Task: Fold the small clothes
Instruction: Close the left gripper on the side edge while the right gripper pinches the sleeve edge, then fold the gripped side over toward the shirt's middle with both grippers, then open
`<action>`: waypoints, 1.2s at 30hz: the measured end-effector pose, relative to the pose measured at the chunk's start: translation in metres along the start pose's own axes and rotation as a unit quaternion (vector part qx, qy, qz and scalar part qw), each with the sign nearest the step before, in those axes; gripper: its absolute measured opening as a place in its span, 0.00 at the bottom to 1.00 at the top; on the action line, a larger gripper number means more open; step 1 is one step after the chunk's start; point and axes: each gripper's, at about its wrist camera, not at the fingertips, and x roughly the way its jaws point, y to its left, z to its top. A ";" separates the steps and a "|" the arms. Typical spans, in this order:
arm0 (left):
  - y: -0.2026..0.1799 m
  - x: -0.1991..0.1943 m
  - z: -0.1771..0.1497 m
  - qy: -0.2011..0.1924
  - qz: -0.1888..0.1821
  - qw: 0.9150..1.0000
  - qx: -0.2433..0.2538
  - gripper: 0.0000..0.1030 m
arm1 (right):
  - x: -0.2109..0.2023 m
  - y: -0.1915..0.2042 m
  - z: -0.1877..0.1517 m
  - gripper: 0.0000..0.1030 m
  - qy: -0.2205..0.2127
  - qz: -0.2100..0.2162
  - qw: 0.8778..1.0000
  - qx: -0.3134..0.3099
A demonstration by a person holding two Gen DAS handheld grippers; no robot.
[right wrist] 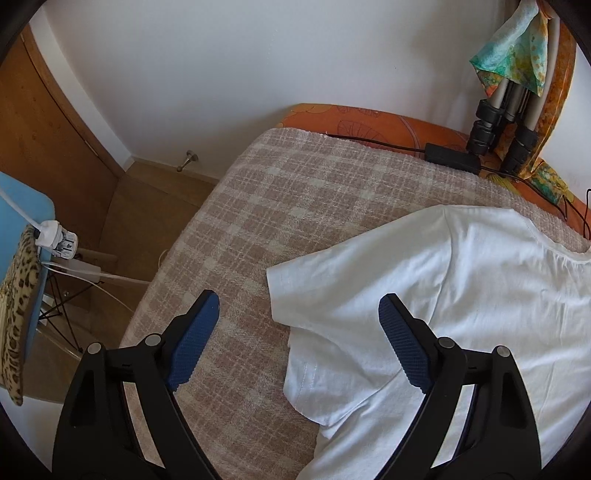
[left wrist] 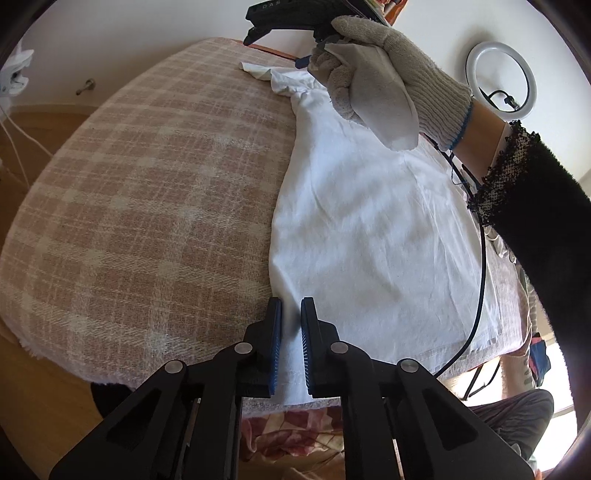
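Observation:
A white T-shirt (left wrist: 369, 229) lies flat on a pink-and-cream plaid blanket (left wrist: 147, 206). My left gripper (left wrist: 291, 314) is nearly shut over the shirt's left bottom hem; its blue pads flank the fabric edge. In the right wrist view the shirt (right wrist: 461, 295) shows its left sleeve (right wrist: 321, 280) and collar. My right gripper (right wrist: 299, 310) is open and empty, hovering above the sleeve. In the left wrist view it (left wrist: 258, 26) shows at the far end, held by a gloved hand (left wrist: 373, 74) above the shirt's collar end.
A black cable (left wrist: 480, 280) hangs across the shirt's right side. A ring light (left wrist: 498, 74) stands against the wall. A tripod (right wrist: 509, 122), a black adapter (right wrist: 450, 155) and cables lie at the bed's far edge. A blue chair (right wrist: 26, 229) with a power strip stands on the left.

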 end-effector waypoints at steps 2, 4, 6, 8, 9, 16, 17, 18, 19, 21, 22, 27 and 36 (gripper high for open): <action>-0.004 -0.001 0.001 -0.002 -0.008 1.000 0.003 0.06 | 0.011 0.004 0.002 0.88 0.006 -0.003 1.000 -0.012; -0.006 -0.002 0.002 -0.006 -0.005 1.000 0.009 0.06 | 0.020 0.007 0.002 0.88 0.012 -0.003 1.000 -0.022; -0.006 -0.002 0.002 -0.007 -0.005 1.000 0.009 0.06 | 0.029 0.010 0.002 0.87 0.021 -0.015 0.999 -0.031; -0.003 -0.002 0.002 -0.006 -0.004 1.000 0.002 0.06 | 0.036 0.012 0.001 0.81 0.027 -0.020 0.999 -0.039; -0.002 -0.001 0.001 -0.006 -0.005 1.000 0.000 0.06 | 0.039 0.013 0.001 0.81 0.028 -0.024 0.998 -0.044; 0.003 -0.006 -0.002 -0.013 -0.007 1.000 0.000 0.04 | 0.039 0.015 0.003 0.42 0.021 -0.062 0.995 -0.078; 0.001 -0.007 -0.002 -0.015 -0.004 1.000 0.005 0.04 | 0.038 0.012 0.005 0.30 0.022 -0.062 0.995 -0.075; 0.000 -0.008 -0.003 -0.018 -0.001 1.000 0.010 0.04 | 0.036 0.007 0.007 0.23 0.023 -0.058 0.996 -0.067; -0.002 -0.008 -0.003 -0.019 0.004 1.000 0.016 0.04 | 0.035 0.001 0.008 0.10 0.025 -0.052 0.997 -0.056; -0.006 -0.007 -0.004 -0.021 0.012 0.999 0.026 0.04 | 0.031 -0.012 0.011 0.09 0.024 -0.032 0.999 -0.029; -0.007 -0.007 -0.005 -0.022 0.011 0.999 0.029 0.04 | 0.029 -0.016 0.011 0.09 0.021 -0.030 0.999 -0.023; -0.014 -0.002 -0.008 -0.015 0.045 0.998 0.045 0.17 | 0.025 -0.023 0.011 0.08 0.011 -0.030 0.999 -0.013; 0.003 -0.001 -0.004 -0.019 -0.023 1.000 -0.002 0.01 | 0.004 -0.031 0.014 0.08 -0.016 -0.018 1.000 -0.002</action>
